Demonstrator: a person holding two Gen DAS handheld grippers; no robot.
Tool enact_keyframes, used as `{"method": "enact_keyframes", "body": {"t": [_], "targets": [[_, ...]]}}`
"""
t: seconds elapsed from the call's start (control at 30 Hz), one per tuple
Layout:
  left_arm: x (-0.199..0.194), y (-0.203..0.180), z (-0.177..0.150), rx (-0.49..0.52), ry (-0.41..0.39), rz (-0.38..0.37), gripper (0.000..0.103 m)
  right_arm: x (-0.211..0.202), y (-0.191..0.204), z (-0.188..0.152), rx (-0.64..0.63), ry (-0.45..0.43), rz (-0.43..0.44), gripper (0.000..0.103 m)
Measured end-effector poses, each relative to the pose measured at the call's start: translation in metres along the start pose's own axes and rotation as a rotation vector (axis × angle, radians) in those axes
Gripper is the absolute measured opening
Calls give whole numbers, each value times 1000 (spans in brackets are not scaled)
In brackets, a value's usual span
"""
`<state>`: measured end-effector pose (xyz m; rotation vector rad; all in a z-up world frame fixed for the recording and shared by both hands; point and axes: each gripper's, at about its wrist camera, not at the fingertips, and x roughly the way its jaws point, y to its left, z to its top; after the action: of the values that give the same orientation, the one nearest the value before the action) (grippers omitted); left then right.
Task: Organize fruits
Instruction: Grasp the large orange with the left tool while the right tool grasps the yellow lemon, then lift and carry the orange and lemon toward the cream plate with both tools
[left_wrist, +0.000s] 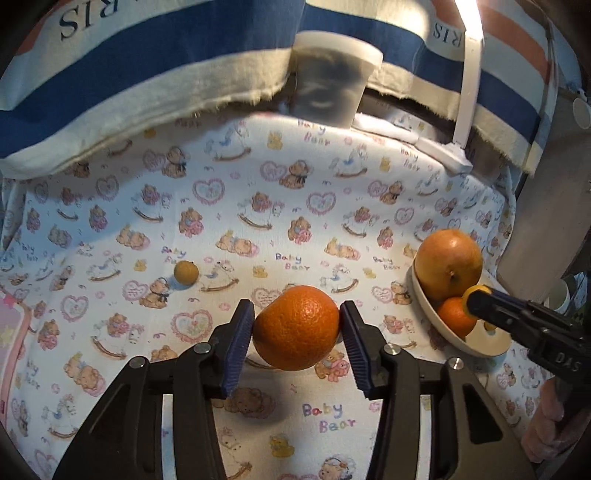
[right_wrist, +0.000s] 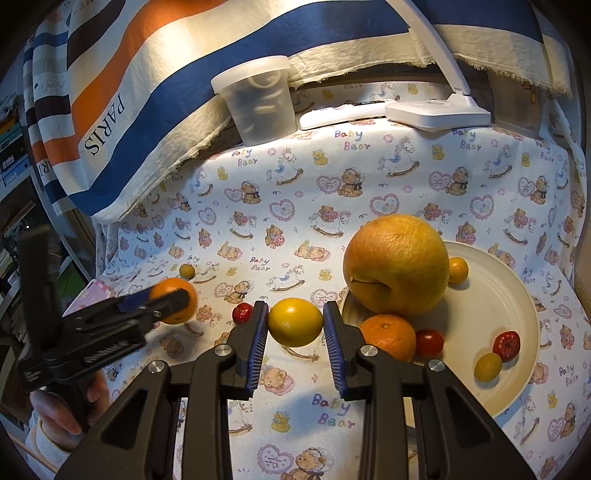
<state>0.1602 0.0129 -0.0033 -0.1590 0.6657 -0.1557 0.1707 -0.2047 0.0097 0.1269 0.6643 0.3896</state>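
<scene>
At the far left of the bench, a small olive-brown fruit lies alone on the bear-print cloth. Next to the right, the left gripper has its 2 blue fingers clamped on an orange, which hangs clear of the cloth with its shadow beneath. A small red fruit sits on the cloth just left of the right gripper, whose fingers are pressed against both sides of a yellow lemon-like fruit, held just short of the plate's rim. Further right, the white plate carries 1 big yellow-orange grapefruit, a smaller orange in front of it, a cherry tomato beside that, a small yellow fruit behind, and a yellow fruit touching a red one near the right edge. At the back stand a lidded plastic tub and a white lamp base.
</scene>
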Motion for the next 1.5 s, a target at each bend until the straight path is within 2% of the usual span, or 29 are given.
{"method": "enact_keyframes", "body": {"t": [0.17,0.23,0.43,0.57,0.6,0.67,0.83,0.9,0.93,0.97,1.03,1.13,1.3,1.5], "targets": [[-7,2,3,-13,-4,-6,47,-2,-1,1,7,-4,2,32],[-2,4,1,-19,23,4,47,-1,-2,1,5,-1,3,32],[29,10,-9,-34,168,29,47,1,3,0,-5,10,-1,32],[28,6,-11,-12,163,39,48,-1,6,-1,-13,7,7,32],[28,7,-11,-17,168,31,57,-1,7,-1,-14,4,7,32],[31,8,-12,-23,193,11,64,-2,7,-1,-16,2,10,32],[37,2,-15,6,236,19,64,-2,5,0,-13,9,13,32],[41,0,-18,26,253,42,63,-2,4,0,-10,9,9,32],[43,-1,-19,31,263,46,58,-2,4,0,-10,9,8,32],[43,-1,-20,35,269,54,45,-2,4,-1,-9,8,8,32],[40,-3,-20,53,262,68,44,-3,3,0,-7,6,7,32],[25,-8,-16,47,199,32,44,-4,2,0,-6,2,6,32],[-22,-18,-4,89,-31,26,44,-9,0,1,4,-12,9,32],[-53,-20,2,101,-205,30,44,-13,-3,3,19,-29,3,31]]}}
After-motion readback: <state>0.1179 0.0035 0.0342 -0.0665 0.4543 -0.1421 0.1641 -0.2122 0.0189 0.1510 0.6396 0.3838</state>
